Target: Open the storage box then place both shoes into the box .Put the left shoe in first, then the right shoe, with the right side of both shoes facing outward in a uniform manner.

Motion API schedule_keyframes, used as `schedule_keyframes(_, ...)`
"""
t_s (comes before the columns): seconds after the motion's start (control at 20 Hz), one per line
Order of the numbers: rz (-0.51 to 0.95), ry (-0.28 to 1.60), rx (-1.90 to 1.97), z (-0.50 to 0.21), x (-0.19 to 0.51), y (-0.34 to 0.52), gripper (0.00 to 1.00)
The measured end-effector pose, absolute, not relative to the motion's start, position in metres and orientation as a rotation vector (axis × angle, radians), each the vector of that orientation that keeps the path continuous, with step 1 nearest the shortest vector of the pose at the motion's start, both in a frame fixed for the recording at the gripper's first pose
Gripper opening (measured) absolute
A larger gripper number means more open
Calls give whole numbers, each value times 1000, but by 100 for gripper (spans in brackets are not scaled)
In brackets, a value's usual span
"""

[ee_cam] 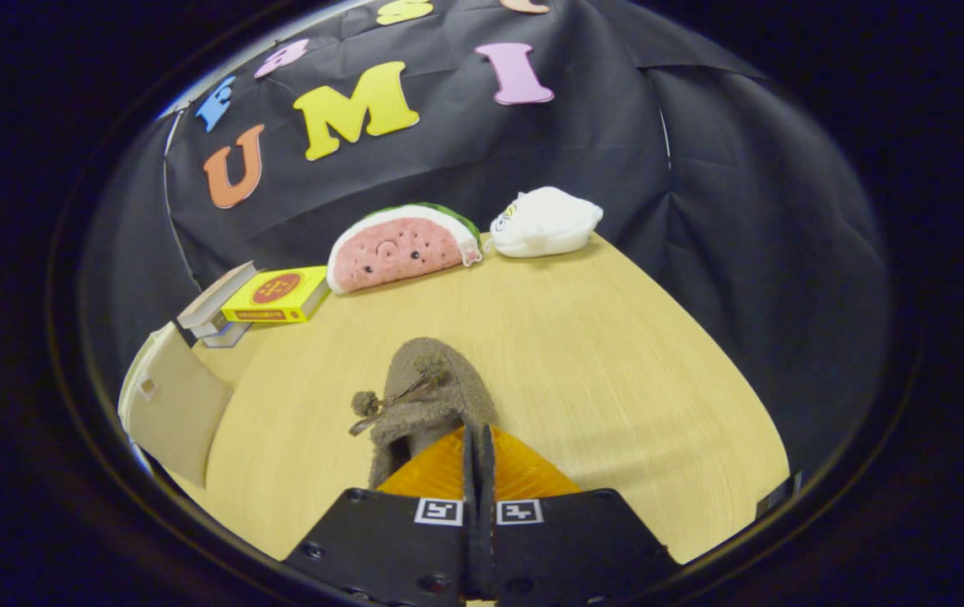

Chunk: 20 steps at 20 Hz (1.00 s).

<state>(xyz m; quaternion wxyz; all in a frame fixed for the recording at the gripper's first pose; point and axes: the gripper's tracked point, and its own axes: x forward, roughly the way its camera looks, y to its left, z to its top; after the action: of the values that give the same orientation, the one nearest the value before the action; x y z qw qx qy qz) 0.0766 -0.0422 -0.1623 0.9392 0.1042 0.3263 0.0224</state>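
Note:
A fuzzy brown shoe (427,396) with small pom-poms on its laces hangs just ahead of my fingers, toe pointing away from me, above the wooden table (616,379). My gripper (477,447) is shut on the shoe's heel rim, the two fingers pressed almost together with the thin edge between them. The storage box (174,405) stands off to the left of the shoe, a pale beige panel of it facing me. I cannot tell from here whether this is the left or the right shoe.
A yellow box (277,295) lies on stacked books (216,314) behind the storage box. A watermelon-slice plush (401,249) and a white plush (545,223) rest at the table's far edge against the black cloth wall.

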Motion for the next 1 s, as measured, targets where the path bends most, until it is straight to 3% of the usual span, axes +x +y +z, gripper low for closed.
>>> schedule_keyframes(0.3, 133, 695, 389, -133, 60, 29, 0)
schedule_keyframes(0.6, 228, 663, 454, -58, 48, 146, 0)
schedule_keyframes(1.0, 236, 622, 461, 17, 37, 306, 0)
